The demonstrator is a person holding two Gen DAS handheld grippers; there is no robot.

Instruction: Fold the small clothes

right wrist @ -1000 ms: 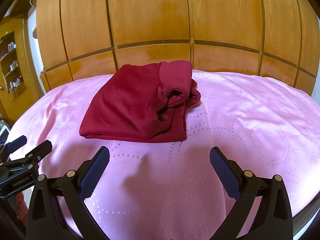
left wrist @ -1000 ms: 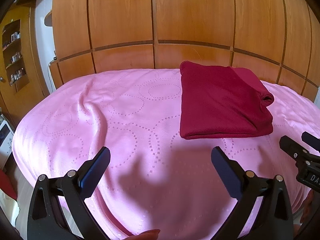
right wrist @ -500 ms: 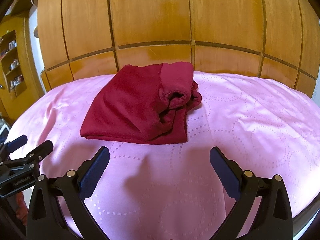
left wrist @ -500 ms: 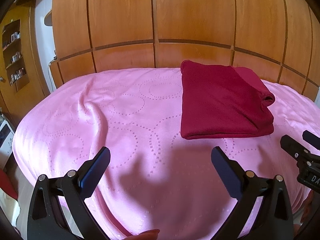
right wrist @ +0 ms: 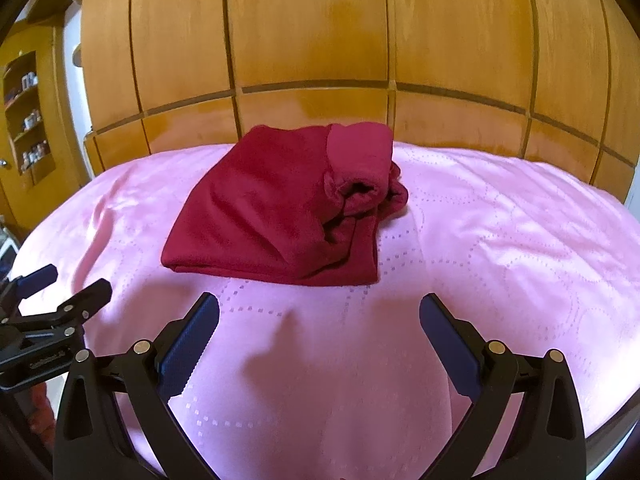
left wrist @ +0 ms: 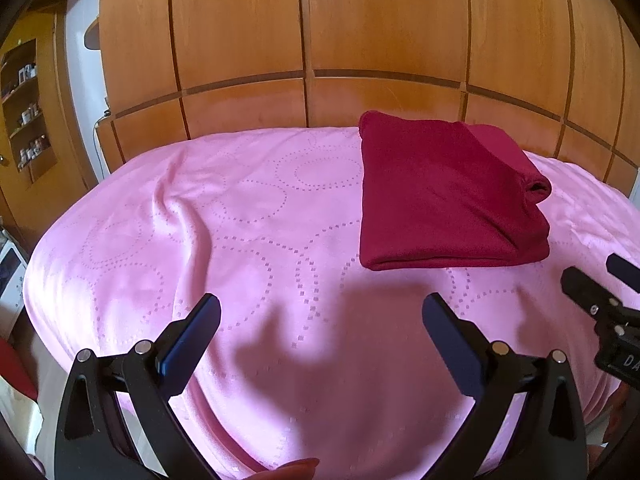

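A dark red garment (left wrist: pixel 444 200) lies folded into a rectangle on the pink bedspread (left wrist: pixel 248 240), toward the far right in the left wrist view. In the right wrist view the garment (right wrist: pixel 280 208) lies ahead and left of centre, with a rolled cuff on its right side. My left gripper (left wrist: pixel 320 320) is open and empty, held above the bedspread short of the garment. My right gripper (right wrist: pixel 319 320) is open and empty, just short of the garment's near edge. Each gripper shows at the edge of the other's view.
A wooden panelled wardrobe (left wrist: pixel 312 40) stands right behind the bed. Shelves with small bottles (left wrist: pixel 28 120) are at the far left. The bedspread has a raised crease (left wrist: pixel 188 216) on its left half. The bed's front edge is close below both grippers.
The garment sits very slightly lower and nearer in the right wrist view; the left wrist view has barely shifted. Both grippers stay open and empty.
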